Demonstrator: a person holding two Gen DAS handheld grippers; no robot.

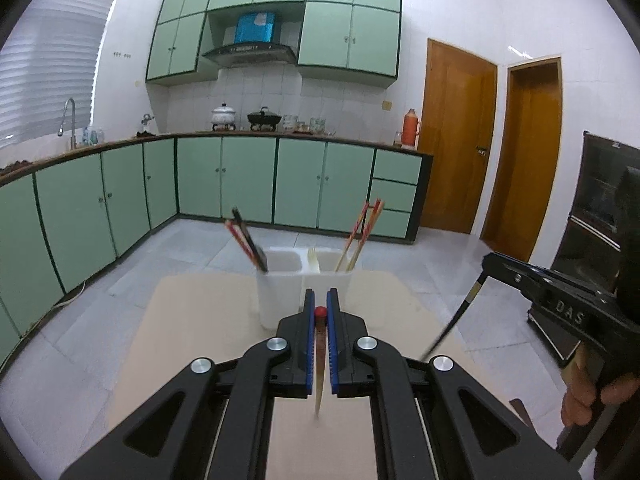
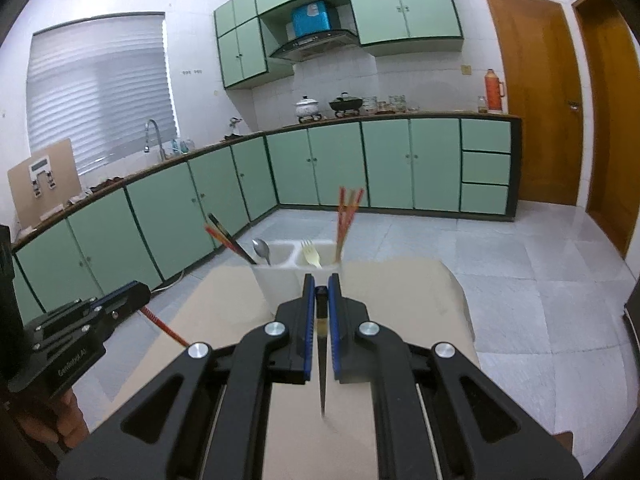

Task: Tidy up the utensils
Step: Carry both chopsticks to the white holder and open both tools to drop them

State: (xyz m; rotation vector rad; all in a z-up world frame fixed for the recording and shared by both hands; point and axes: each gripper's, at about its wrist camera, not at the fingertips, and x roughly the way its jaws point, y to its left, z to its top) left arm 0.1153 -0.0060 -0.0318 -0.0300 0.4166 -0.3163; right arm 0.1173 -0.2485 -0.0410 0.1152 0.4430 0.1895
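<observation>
Left gripper point(image 1: 320, 304): pinching red-tipped chopstick point(image 1: 320, 360), held above the table point(image 1: 180, 320) | Right gripper point(image 2: 321, 288): pinching black chopstick point(image 2: 322, 376) | Holder point(image 2: 280, 280): white, four-compartment, at far table edge, containing chopsticks, spoon point(image 2: 262, 250), fork point(image 2: 310, 252).

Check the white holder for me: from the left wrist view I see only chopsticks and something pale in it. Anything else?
Observer: Yes, a metal spoon stands in the left compartment of the holder, bowl up.
Operator: And the pale thing on the right?
Observer: A pale fork, tines up, beside the red-patterned chopsticks.
Operator: How does the right gripper hold its stick?
Observer: The right gripper has its jaws shut on a black chopstick, tip pointing down.
</observation>
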